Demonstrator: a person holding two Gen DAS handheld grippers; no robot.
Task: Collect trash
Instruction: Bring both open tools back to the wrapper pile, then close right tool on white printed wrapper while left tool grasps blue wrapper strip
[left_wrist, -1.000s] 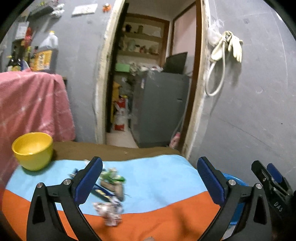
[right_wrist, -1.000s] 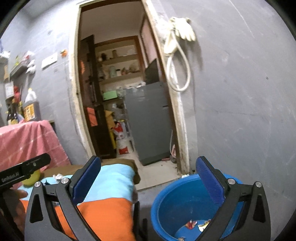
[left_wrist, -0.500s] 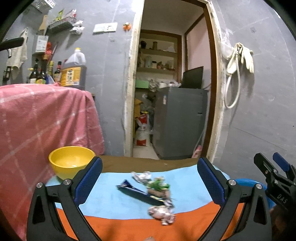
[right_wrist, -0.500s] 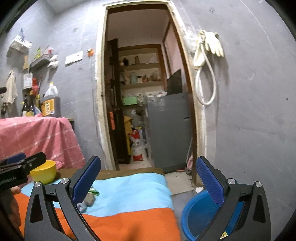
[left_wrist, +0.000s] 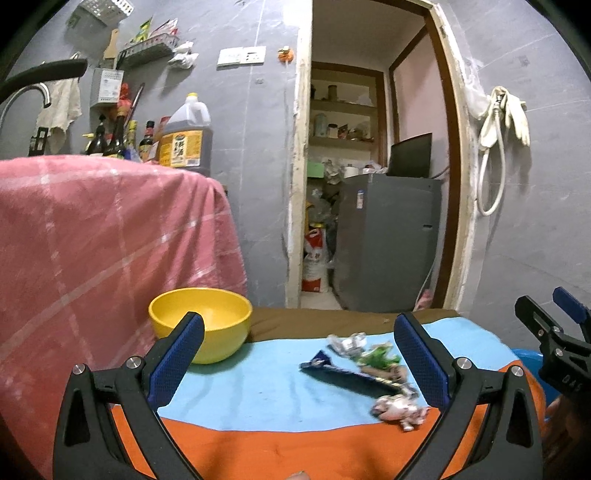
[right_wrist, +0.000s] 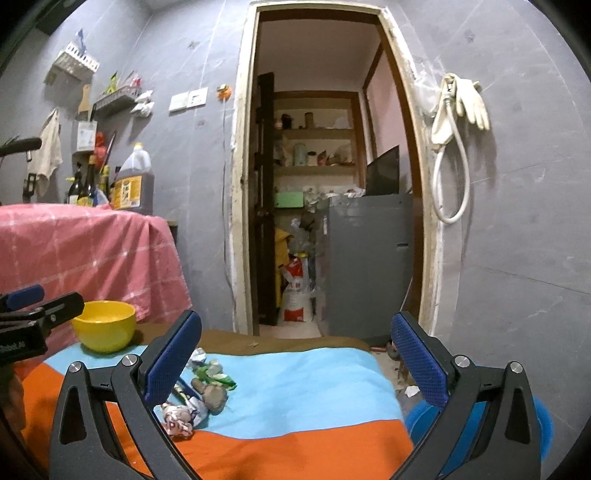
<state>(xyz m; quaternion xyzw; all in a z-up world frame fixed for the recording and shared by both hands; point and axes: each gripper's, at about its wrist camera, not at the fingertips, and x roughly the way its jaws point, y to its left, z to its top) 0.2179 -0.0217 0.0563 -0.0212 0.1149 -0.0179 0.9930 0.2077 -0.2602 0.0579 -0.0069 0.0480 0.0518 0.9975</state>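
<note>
A small pile of trash lies on the blue and orange cloth: a dark blue wrapper, a green wrapper, silver foil and a crumpled pink-white wrapper. The right wrist view shows the same pile: the green wrapper and the pink-white wrapper. My left gripper is open above the cloth, with the pile near its right finger. My right gripper is open and holds nothing; the pile lies by its left finger. A blue basin stands on the floor at the right, mostly hidden.
A yellow bowl sits at the cloth's far left. A pink cloth-covered counter with bottles rises on the left. Behind is an open doorway with a grey cabinet. A grey wall with hanging gloves is on the right.
Both grippers swung left, away from the blue basin and toward the table. The trash pile has come into the right wrist view; the basin has slid to that view's right edge.
</note>
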